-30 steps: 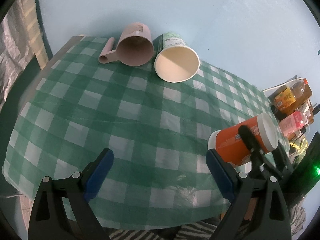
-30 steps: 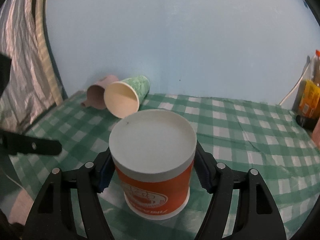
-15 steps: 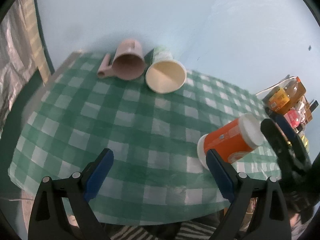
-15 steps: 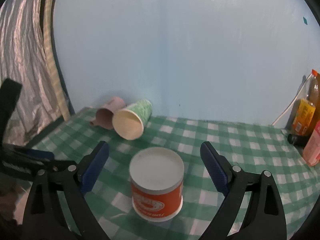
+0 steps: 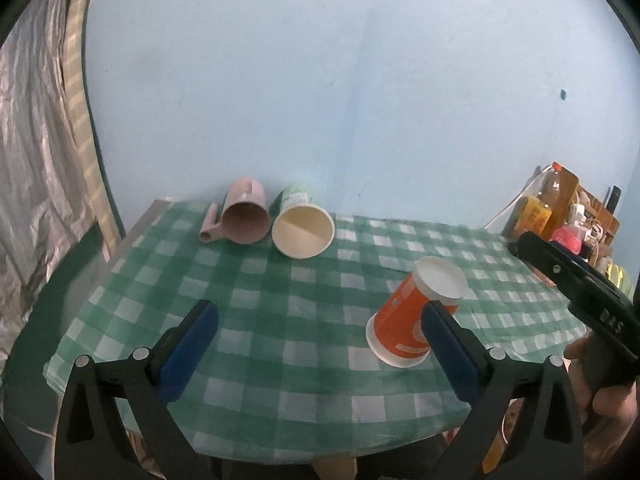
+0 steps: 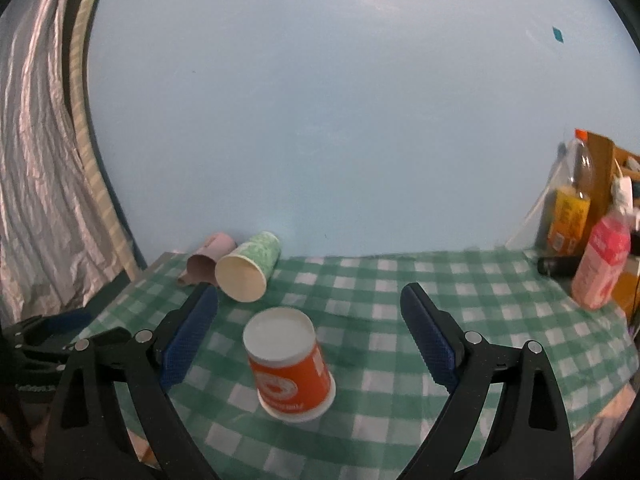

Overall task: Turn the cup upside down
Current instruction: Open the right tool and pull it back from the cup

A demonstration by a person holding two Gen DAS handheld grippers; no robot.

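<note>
Orange cup [image 6: 290, 364] now inverted on the tablecloth [image 6: 400, 320], right gripper [image 6: 310, 338] withdrawn, both jaws spread.

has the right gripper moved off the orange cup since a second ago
Yes. The right gripper was clamped on the orange cup; now open, it has backed away from the cup standing upside down on the checked tablecloth.

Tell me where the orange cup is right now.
The orange cup stands upside down on the checkered tablecloth near its front edge, between the right gripper's open fingers, with the green paper cup lying behind it to the left.
</note>
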